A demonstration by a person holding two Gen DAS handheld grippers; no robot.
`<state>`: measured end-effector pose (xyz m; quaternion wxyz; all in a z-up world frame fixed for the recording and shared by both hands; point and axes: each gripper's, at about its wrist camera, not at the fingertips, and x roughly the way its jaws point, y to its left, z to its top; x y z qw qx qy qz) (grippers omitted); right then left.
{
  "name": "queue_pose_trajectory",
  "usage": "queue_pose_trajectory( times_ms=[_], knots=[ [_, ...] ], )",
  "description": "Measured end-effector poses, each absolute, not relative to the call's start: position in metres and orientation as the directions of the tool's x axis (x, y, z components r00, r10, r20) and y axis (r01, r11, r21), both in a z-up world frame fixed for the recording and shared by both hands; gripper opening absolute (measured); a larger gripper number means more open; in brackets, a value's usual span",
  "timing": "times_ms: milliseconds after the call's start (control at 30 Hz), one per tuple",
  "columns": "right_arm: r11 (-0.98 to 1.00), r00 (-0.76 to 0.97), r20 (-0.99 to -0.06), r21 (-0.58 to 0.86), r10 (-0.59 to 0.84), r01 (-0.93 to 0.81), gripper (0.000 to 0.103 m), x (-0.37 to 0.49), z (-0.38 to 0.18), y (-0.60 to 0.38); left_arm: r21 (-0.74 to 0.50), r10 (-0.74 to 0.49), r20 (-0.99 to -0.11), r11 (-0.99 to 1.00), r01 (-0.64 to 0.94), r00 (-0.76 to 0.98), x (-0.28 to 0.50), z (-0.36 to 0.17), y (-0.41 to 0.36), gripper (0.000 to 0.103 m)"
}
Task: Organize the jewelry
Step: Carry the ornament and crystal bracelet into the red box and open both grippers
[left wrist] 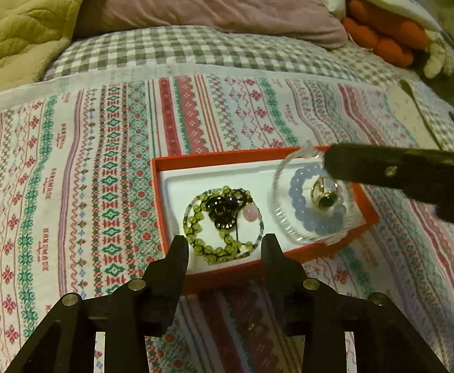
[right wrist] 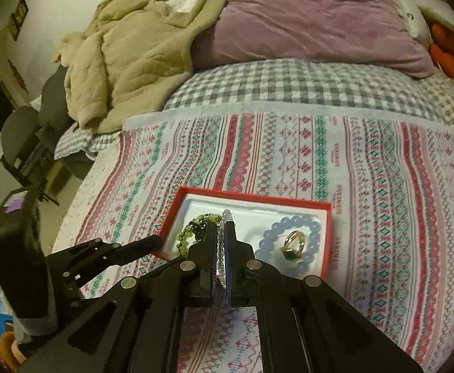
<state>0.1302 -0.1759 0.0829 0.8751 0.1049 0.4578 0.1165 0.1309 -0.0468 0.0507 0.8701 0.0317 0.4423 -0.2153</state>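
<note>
A red box (left wrist: 227, 155) (right wrist: 258, 197) with a white lining lies on the patterned cloth. Its left half holds a green bead bracelet (left wrist: 192, 217) (right wrist: 186, 233), dark beads (left wrist: 223, 211) and a pink pendant (left wrist: 250, 213). In its right half a blue bead bracelet (left wrist: 298, 205) (right wrist: 276, 228) rings a gold ring with a green stone (left wrist: 323, 195) (right wrist: 292, 245). My right gripper (left wrist: 328, 161) (right wrist: 220, 227) is shut on a clear bead bracelet (left wrist: 284, 219) (right wrist: 227, 214), which hangs over the blue one. My left gripper (left wrist: 225, 242) (right wrist: 155, 241) is open at the box's near-left edge, by the green bracelet, holding nothing.
The patterned cloth (left wrist: 102, 186) covers a checked bedsheet (right wrist: 289, 84). Behind lie a purple pillow (left wrist: 211, 0), a beige blanket (right wrist: 127, 62) and an orange plush (left wrist: 388, 40). A dark chair (right wrist: 24, 130) stands off the bed's left side.
</note>
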Motion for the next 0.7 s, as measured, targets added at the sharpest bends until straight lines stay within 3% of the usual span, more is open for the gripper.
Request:
queue_pose_trajectory(
  times_ms=[600,700],
  knots=[
    [0.973,0.519,-0.83,0.228,0.206,-0.021,0.006,0.148,0.048,-0.208,-0.134,-0.343,-0.796,0.903,0.407,0.499,0.127,0.049,-0.052,0.047],
    [0.976,0.519,-0.831,0.218,0.201,-0.028,0.014,0.144,0.052,-0.208,-0.127,-0.336,-0.793,0.907,0.403,0.508,0.125,0.052,-0.05,0.051]
  ],
)
